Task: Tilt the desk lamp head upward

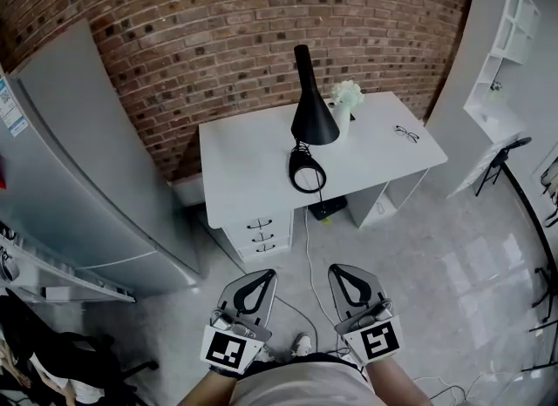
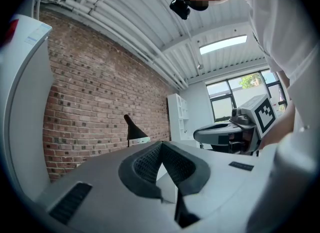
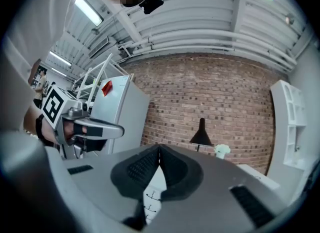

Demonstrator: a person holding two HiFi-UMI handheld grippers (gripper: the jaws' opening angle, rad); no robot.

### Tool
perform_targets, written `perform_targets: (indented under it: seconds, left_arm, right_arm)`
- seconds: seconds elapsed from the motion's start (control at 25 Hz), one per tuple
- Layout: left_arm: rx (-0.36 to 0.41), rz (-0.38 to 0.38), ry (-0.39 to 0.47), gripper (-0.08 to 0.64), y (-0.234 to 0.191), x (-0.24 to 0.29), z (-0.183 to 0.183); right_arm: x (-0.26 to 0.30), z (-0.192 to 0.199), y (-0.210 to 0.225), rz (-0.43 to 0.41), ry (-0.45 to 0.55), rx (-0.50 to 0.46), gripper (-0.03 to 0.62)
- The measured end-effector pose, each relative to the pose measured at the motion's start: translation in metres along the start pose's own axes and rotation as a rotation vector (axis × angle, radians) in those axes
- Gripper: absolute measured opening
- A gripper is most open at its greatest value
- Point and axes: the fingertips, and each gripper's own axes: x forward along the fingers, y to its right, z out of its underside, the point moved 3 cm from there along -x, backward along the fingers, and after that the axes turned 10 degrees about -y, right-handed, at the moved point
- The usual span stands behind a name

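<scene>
Black desk lamp [image 1: 307, 117] standing centre-frame on white tabletop [image 1: 244, 169], head facing down. L hand-held gripper [image 1: 261, 274] & R hand-held gripper [image 1: 342, 268] hovering bottom-centre, jaws closed, gripping nothing.

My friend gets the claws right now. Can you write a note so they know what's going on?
Left claw: shut, empty, held low, away from the desk.
Right claw: shut, empty, beside it.
Desk lamp: stands on the white desk by the brick wall, its head facing down, next to a vase of flowers.
Done: nothing yet; the lamp is untouched.
Left: walk up, grip its head, tilt it upward.
</scene>
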Motion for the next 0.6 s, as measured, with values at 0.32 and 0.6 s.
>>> perform_targets:
  seconds: [0.32,0.6]
  left_arm:
    - [0.004,0.006,-0.006,0.008,0.012,0.016,0.000]
    - [0.003,-0.026,-0.019,0.008,0.016,0.031,0.001]
  right_arm:
    - [-0.002,0.004,0.020,-0.001,0.022,0.017,0.017]
    - [0.003,0.014,0.038,-0.031,0.015,0.023,0.017]
